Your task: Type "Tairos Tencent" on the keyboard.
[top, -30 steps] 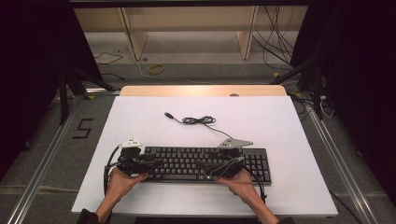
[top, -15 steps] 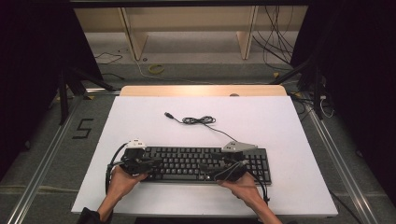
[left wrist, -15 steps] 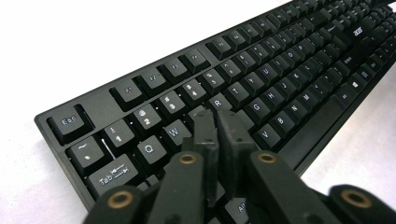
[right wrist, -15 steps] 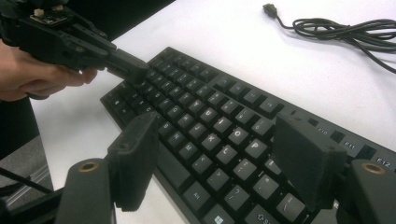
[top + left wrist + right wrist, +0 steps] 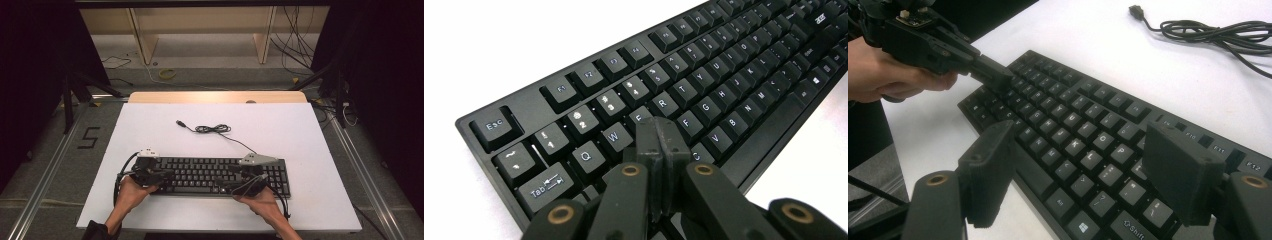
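Two hand-held grippers work over a black keyboard [image 5: 215, 175] lying along the near edge of a white table [image 5: 150, 130].

The left gripper [image 5: 659, 137], its jaws just brought together with nothing between them, points its tip down at the keys of the letter rows near the keyboard's left end. The right gripper [image 5: 1083, 172] hovers over the keys toward the right end, its jaws spread wide and just opened further, holding nothing. The keyboard's cable [image 5: 212, 129] lies loosely coiled on the table behind it, its plug resting apart from the keys.
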Demonstrator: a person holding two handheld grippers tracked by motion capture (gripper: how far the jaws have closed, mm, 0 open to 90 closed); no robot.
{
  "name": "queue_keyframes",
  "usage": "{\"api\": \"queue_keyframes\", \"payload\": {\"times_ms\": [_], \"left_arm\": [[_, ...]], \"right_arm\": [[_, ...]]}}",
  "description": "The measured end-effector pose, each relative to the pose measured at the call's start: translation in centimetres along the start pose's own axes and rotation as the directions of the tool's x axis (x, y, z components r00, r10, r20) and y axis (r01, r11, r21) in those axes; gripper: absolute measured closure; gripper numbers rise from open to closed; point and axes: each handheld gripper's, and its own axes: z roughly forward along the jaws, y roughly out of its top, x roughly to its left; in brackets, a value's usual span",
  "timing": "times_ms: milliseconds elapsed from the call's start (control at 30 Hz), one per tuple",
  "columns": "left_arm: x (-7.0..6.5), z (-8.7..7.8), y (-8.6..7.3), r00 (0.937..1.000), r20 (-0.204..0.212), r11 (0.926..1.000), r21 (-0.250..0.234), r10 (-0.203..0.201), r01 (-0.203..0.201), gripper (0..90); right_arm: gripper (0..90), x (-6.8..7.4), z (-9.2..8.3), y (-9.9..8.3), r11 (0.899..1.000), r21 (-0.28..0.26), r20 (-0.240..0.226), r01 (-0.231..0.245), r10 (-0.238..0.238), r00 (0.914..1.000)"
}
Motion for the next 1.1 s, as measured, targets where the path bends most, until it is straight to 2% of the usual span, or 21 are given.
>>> {"api": "queue_keyframes", "payload": {"times_ms": [267,600,667,867,967,1100], "left_arm": [[-0.03,0.59,0.29,1.0,-0.001,0.9995,0.031,0.009,-0.009,89.2],[0.05,0.82,0.18,1.0,-0.008,0.999,0.045,-0.003,0.004,89.3],[0.06,0.99,0.1,0.9999,-0.011,0.9981,0.062,-0.004,0.005,89.3],[0.18,1.06,-0.04,0.9999,-0.003,0.9986,0.052,-0.014,0.014,89.6],[-0.02,1.03,0.01,0.9998,-0.015,0.9986,0.051,-0.012,0.013,89.5],[-0.2,0.54,0.14,0.9999,-0.01,0.9998,0.018,-0.012,0.012,88.9]], "right_arm": [[29.7,-0.1,-0.27,-0.23,1.0,0.001,0.003,-0.002,0.002,1.0],[29.4,-0.09,-0.31,-0.33,1.0,0.003,0.004,-0.005,0.005,1.0],[29.4,-0.09,-0.35,-0.34,1.0,0.002,0.003,-0.005,0.005,1.0],[29.4,-0.09,-0.58,-0.36,1.0,0.002,0.005,-0.005,0.005,1.0],[29.4,-0.14,-0.58,-0.47,1.0,0.002,0.008,-0.004,0.004,1.0],[29.4,-0.11,-0.58,-0.5,1.0,0.002,0.006,-0.003,0.003,1.0]]}}
